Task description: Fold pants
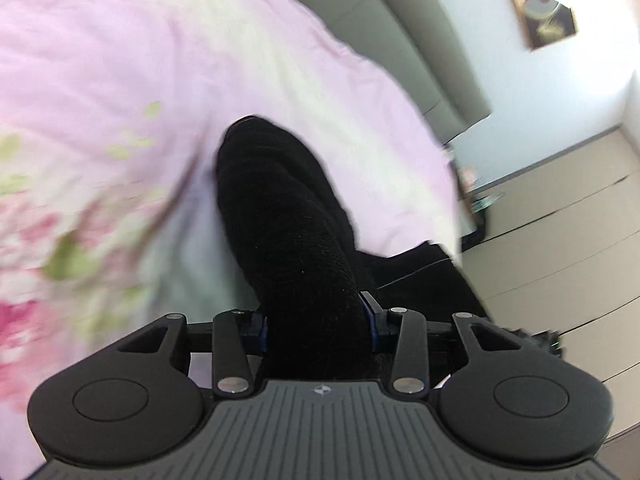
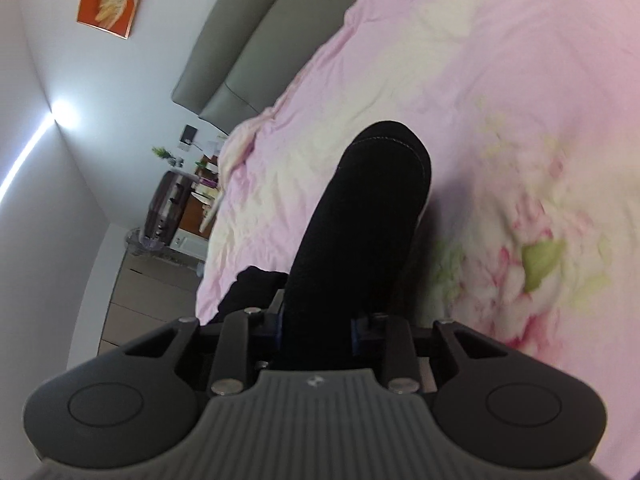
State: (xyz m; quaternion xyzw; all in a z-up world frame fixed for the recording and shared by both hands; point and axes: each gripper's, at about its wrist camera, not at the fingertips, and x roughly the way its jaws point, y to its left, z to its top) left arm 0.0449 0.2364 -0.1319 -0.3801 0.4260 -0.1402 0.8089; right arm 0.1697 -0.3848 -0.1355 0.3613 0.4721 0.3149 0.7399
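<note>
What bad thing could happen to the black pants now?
Each tool, the left tool and the right tool, pinches a thick bunch of the black pants. The bunched cloth might slip out, so the fold could land crooked. More pants hang near the edge of the pink bedspread, so they might slide off. The blurry views hint at fast motion, which could jerk cloth loose.

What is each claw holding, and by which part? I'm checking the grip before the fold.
Both the left claw and right claw clamp bunched black pants; which part cannot be told.
</note>
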